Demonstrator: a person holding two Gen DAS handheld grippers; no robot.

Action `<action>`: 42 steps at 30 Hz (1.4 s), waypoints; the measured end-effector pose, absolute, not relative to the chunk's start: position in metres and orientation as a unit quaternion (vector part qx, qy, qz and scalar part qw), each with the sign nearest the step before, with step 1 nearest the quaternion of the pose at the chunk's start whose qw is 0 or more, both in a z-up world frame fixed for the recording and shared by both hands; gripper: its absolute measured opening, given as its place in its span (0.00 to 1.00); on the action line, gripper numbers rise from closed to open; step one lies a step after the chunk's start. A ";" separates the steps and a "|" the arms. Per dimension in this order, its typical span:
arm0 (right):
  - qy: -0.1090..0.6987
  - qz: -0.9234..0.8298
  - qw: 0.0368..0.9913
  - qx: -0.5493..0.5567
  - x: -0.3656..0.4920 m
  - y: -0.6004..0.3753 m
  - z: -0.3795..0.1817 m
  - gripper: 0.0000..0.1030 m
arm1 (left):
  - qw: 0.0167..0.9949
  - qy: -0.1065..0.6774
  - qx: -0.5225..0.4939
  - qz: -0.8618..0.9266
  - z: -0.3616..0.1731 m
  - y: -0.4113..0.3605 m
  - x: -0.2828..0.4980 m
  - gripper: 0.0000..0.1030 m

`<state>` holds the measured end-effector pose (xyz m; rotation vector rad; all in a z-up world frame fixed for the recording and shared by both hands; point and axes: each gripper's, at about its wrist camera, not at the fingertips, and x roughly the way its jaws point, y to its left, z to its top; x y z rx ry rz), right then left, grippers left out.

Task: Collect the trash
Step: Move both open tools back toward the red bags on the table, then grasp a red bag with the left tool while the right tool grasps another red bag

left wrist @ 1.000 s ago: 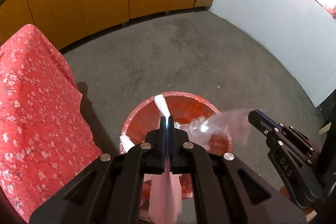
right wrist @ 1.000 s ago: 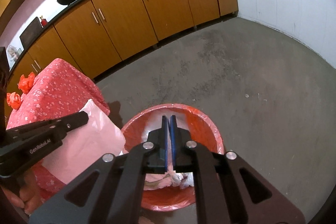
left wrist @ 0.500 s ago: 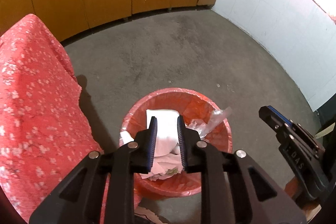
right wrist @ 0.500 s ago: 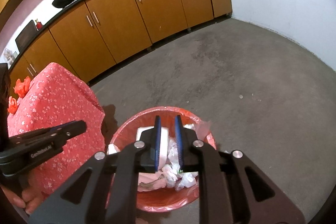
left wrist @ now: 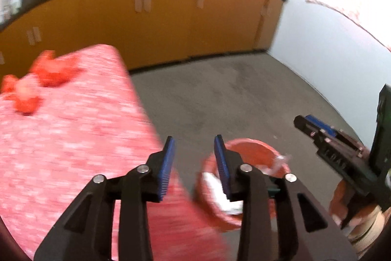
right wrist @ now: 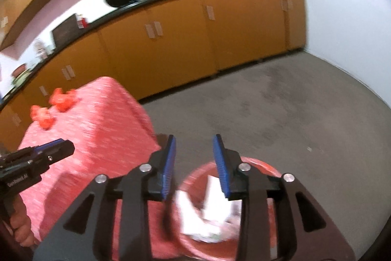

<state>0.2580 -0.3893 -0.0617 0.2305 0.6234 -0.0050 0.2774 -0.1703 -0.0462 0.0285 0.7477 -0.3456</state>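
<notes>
Both grippers, left gripper (left wrist: 194,146) and right gripper (right wrist: 193,146), hang empty with jaws opening above the red bin (right wrist: 266,168) holding dropped wrappers, so next comes reaching the red scraps (left wrist: 52,69) on the table (left wrist: 73,133).

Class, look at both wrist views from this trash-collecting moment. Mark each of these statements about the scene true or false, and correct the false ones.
1. Crumpled red scraps lie on the red floral tablecloth. True.
2. The left gripper is clamped on a pink bag. False: nothing is between its jaws, which are opening.
3. The red bin on the floor holds white trash. True.
4. The bin stands on the table. False: it stands on the grey floor beside the table.
5. The right gripper holds a bottle. False: its jaws are opening with nothing between them.
</notes>
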 end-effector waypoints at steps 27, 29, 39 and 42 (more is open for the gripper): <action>0.363 0.130 0.922 0.026 0.500 -0.046 -0.058 0.52 | 0.953 0.271 -0.107 0.081 -0.031 0.149 0.344 0.68; 0.380 0.127 0.916 0.029 0.506 -0.046 -0.065 0.30 | 0.954 0.270 -0.110 0.076 -0.032 0.149 0.352 0.71; 0.351 0.100 0.930 0.052 0.485 -0.079 -0.058 0.08 | 0.951 0.281 -0.120 0.052 -0.034 0.131 0.388 0.73; 0.335 0.091 0.936 0.052 0.473 -0.089 -0.053 0.07 | 0.947 0.294 -0.117 0.051 -0.035 0.126 0.398 0.73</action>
